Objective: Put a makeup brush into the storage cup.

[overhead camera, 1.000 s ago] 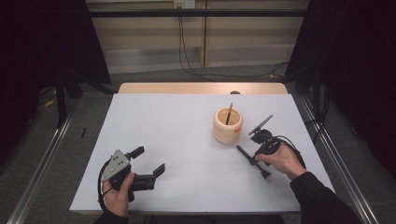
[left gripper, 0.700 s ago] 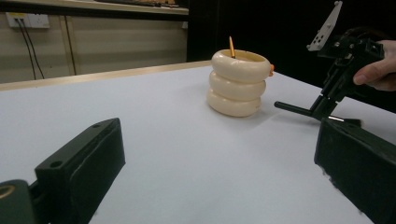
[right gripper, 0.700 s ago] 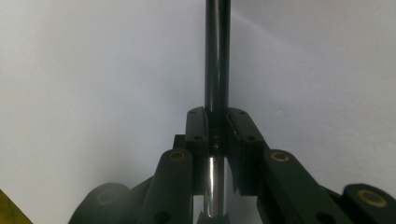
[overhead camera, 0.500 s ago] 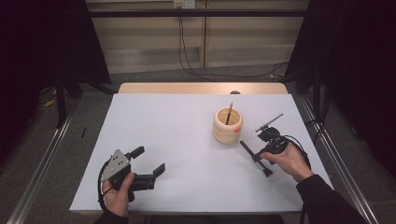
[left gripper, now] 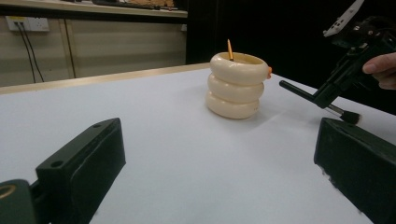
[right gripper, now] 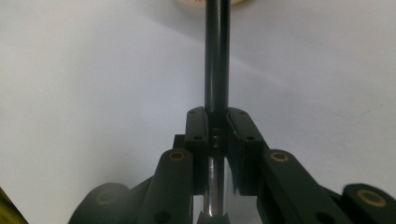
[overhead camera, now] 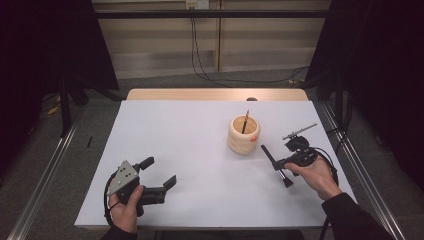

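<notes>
Right gripper [overhead camera: 278,163] clamps brush [overhead camera: 274,165] beside holder [overhead camera: 243,136]; left gripper [overhead camera: 159,174] gapes, holding nothing.

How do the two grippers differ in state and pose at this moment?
The right gripper is shut on a black brush beside the cream holder; the left gripper stands open with nothing between its jaws. The right is raised off the white table, the left sits low. Each is hand-held.

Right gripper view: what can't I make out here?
- Brush: bristle end cut off by the bottom edge, behind the right gripper.
- Holder: mostly cut off by the top edge.
- Holder contents, high view: too small; its wall hides them.
</notes>
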The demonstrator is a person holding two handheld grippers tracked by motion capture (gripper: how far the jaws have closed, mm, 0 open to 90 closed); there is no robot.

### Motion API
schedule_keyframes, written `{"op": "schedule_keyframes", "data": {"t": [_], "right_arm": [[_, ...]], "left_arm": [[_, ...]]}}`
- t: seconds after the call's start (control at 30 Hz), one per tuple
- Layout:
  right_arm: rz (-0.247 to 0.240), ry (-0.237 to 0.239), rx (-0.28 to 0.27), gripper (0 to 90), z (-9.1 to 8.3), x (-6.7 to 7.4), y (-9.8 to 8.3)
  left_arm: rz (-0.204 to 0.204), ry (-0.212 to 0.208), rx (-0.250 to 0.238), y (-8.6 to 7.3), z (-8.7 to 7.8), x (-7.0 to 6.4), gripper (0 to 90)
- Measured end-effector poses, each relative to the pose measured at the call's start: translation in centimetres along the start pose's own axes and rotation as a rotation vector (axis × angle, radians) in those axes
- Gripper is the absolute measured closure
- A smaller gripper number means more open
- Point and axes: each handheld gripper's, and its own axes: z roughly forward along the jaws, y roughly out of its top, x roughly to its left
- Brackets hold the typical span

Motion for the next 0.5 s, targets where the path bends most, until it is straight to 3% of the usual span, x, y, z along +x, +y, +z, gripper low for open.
{"op": "schedule_keyframes", "data": {"t": [0.2, 0.5], "right_arm": [[-0.002, 0.010, -0.083, 80.1, -0.5, 0.0, -0.6], [0.016, 0.036, -0.259, 80.1, -1.5, -0.5, -2.0]], "left_arm": [[-0.005, 0.006, 0.003, 0.0, 0.1, -0.1, 1.9], [0.011, -0.002, -0.001, 0.1, 0.0, -0.1, 1.3]]}}
